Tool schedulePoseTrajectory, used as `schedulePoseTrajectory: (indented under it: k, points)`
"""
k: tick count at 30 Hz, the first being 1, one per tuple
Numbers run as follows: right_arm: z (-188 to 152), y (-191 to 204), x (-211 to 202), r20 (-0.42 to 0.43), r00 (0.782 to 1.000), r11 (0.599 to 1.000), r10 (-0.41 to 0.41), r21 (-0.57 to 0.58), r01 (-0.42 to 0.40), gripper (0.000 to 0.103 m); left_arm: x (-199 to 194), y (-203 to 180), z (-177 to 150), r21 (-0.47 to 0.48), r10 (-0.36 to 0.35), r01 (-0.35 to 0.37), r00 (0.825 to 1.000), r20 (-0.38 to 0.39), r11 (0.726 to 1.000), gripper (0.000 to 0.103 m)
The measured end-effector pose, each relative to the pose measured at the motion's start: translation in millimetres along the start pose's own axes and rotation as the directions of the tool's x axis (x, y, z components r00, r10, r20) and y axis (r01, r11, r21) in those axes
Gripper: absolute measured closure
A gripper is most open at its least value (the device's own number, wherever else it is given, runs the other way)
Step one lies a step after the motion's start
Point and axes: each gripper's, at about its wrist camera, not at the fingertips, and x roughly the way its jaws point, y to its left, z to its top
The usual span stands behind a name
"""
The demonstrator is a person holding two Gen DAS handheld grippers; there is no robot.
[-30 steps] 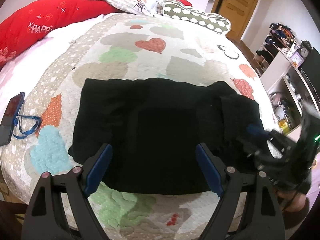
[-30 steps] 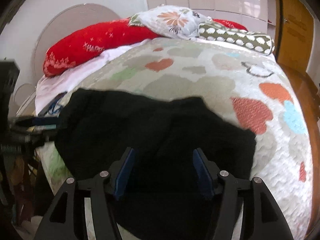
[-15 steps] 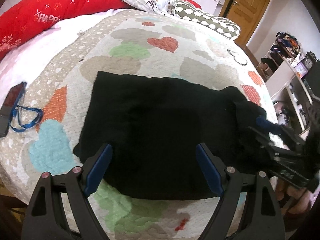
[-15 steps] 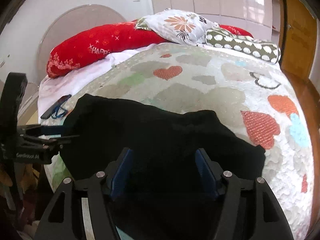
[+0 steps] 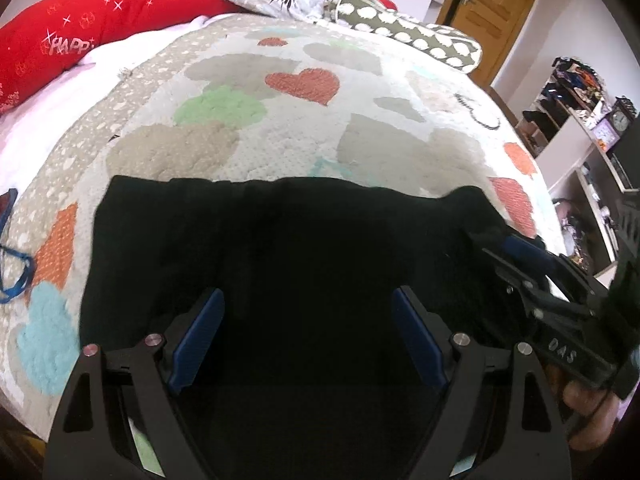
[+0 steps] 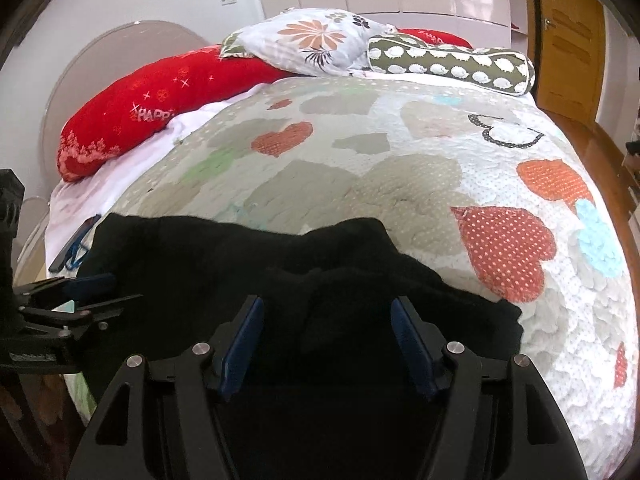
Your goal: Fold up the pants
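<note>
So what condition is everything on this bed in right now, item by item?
Black pants: folded into a rough rectangle, lying flat on the quilt.
Heart-patterned quilt: spread over the bed.
Left gripper: open, over the pants.
Right gripper: jaws opening, nothing pinched.
Wooden door: closed.
Red bolster pillow: lying at the headboard.
</note>
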Motion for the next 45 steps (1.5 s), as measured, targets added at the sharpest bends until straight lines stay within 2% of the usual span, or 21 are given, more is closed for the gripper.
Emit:
schedulePoseTrajectory:
  k: [5,10,13,24,27,30,34,38,40,42,45]
  points:
    - [1,8,15,-0.010,0.999,0.999,-0.038,-0.035,0.038,0.032,11,-4,2,0.030,0.030,-0.030,1.000,0.002,0.999,0.015]
    - [6,8,-5,0.006,1.000,0.999,-0.015,-0.031,0.015,0.032,-4,-1,-2,0.036,0.010,-0.010,1.000,0.011,0.999,0.015]
    - [9,10,-12,0.015,1.000,0.999,0.015,-0.034,-0.014,0.028,-15,1,-5,0.031,0.017,-0.017,1.000,0.024,0.999,0.015]
    - [2,20,4,-0.032,0.999,0.998,-0.026,-0.055,0.024,0.026,-27,13,-13,0.005,0.015,-0.015,0.999,0.037,1.000,0.015]
    - [11,24,-6,-0.009,0.999,0.999,0.031,-0.044,-0.031,0.026,-36,20,-19,-0.027,-0.029,0.030,0.999,0.038,0.999,0.015]
    - [23,37,-8,-0.003,0.994,0.992,0.105,-0.076,-0.105,0.021,-46,33,-30,-0.073,-0.098,0.101,0.994,0.041,0.992,0.015]
    - [43,63,7,-0.043,0.981,0.969,0.189,-0.157,-0.193,0.021,-57,56,-50,-0.162,-0.182,0.188,0.982,0.050,0.969,0.015]
    - [64,99,31,-0.107,0.970,0.930,0.217,-0.280,-0.238,0.020,-71,70,-61,-0.246,-0.241,0.258,0.966,0.098,0.934,0.015]
    - [71,117,44,-0.142,0.961,0.907,0.236,-0.323,-0.270,0.019,-78,72,-64,-0.253,-0.211,0.234,0.971,0.115,0.939,0.015]
    - [74,137,56,-0.184,0.952,0.879,0.243,-0.372,-0.297,0.019,-80,75,-65,-0.243,-0.212,0.235,0.970,0.119,0.941,0.015]
    - [73,159,64,-0.212,0.943,0.840,0.255,-0.435,-0.325,0.019,-71,85,-66,-0.283,-0.178,0.202,0.978,0.106,0.938,0.014]
